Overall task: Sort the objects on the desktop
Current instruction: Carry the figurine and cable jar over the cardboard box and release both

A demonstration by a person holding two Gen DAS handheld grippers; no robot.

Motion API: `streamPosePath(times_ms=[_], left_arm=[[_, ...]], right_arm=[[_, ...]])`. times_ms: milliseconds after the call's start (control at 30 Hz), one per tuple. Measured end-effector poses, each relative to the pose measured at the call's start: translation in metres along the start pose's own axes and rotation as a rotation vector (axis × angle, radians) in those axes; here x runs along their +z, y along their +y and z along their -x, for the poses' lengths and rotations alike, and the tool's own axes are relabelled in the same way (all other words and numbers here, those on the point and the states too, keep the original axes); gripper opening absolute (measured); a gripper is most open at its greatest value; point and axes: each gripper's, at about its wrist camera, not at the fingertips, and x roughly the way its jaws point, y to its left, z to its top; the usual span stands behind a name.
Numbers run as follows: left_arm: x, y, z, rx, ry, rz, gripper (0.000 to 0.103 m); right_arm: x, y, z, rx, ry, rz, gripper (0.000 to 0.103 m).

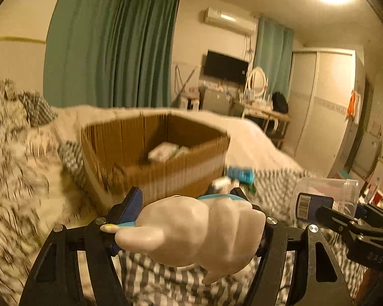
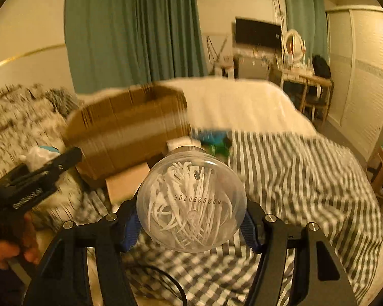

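My left gripper [image 1: 189,201] is shut on a white figurine with teal trim [image 1: 191,232], held above the striped bedspread. An open cardboard box [image 1: 153,158] stands on the bed just beyond it, with a white packet inside. My right gripper [image 2: 191,219] is shut on a clear round jar of white floss picks [image 2: 191,204], seen bottom-first. The same box [image 2: 125,130] lies ahead and to the left of the jar. The left gripper with the figurine [image 2: 38,158] shows at the left edge of the right wrist view; the jar [image 1: 326,196] shows at the right of the left wrist view.
Blue and green small items [image 2: 214,140] and a white one lie on the bed beside the box. A loose cardboard flap [image 2: 127,181] rests in front of it. A fuzzy patterned blanket [image 1: 18,153] covers the left. A dressing table [image 2: 301,76] and wardrobe stand beyond the bed.
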Motion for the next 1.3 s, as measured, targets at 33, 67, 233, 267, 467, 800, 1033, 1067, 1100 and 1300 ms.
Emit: streamPosePath(times_ms=[33,67,233,267,467,800,1033,1067,1100,1300], left_arm=[[0.01,0.001,0.0,-0.003,-0.016,0.004,0.073],[0.019,0.003,0.001,-0.005,-0.027,0.007,0.073],[0.069,0.026,-0.007,-0.027,-0.108,0.087,0.073],[0.079,0.032,-0.013,-0.027,-0.118,0.101,0.073],[0.1,0.065,-0.069,0.035,-0.105,0.118,0.073],[0.067,0.11,-0.124,0.08,0.003,0.187,0.073],[0.062,0.114,-0.129,0.101,0.064,0.234,0.087],[0.063,0.112,-0.127,0.107,0.067,0.23,0.088],[0.065,0.111,-0.123,0.119,0.068,0.224,0.089],[0.076,0.082,-0.075,0.106,0.006,0.155,0.103]], right_arm=[[0.01,0.003,0.004,0.02,-0.021,0.004,0.063],[0.018,0.006,0.005,0.036,-0.035,0.01,0.063],[0.062,0.028,0.0,0.097,-0.107,0.057,0.063],[0.072,0.033,-0.003,0.114,-0.119,0.061,0.063],[0.109,0.067,-0.049,0.185,-0.149,0.089,0.063],[0.13,0.097,-0.166,0.234,-0.08,0.053,0.063],[0.132,0.079,-0.159,0.241,-0.092,-0.046,0.088],[0.134,0.077,-0.152,0.231,-0.096,-0.041,0.088],[0.135,0.074,-0.142,0.213,-0.098,-0.03,0.088],[0.124,0.043,-0.068,0.131,-0.103,0.005,0.088]])
